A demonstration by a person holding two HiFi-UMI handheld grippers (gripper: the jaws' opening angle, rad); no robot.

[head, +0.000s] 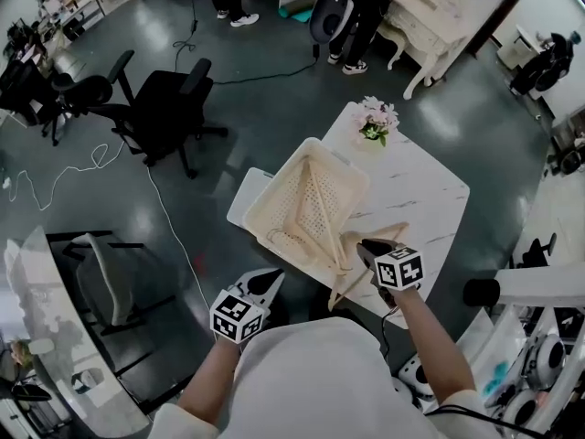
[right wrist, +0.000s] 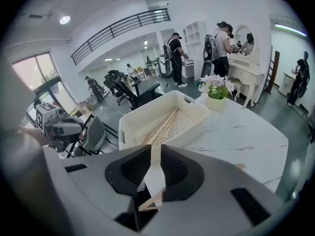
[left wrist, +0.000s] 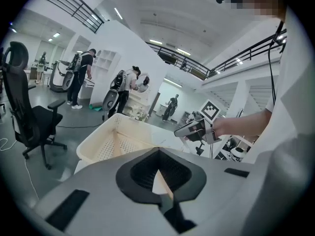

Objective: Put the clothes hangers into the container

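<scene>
A cream perforated basket (head: 274,183) (right wrist: 194,113) (left wrist: 98,141) stands on the white marble table (head: 425,199). Pale wooden hangers (head: 315,204) (right wrist: 161,126) lie inside it. My right gripper (head: 364,248) (right wrist: 153,156) hovers at the basket's near right corner, shut on another pale wooden hanger (head: 345,286) (right wrist: 155,186). That hanger hangs over the table's near edge. My left gripper (head: 268,280) (left wrist: 158,167) is shut on nothing, just off the table's near edge and pointing toward the basket.
A pot of pink flowers (head: 377,122) (right wrist: 215,90) stands on the table's far end. A black office chair (head: 169,108) and cables are on the floor to the left. People stand by a white dresser (head: 430,16) at the back.
</scene>
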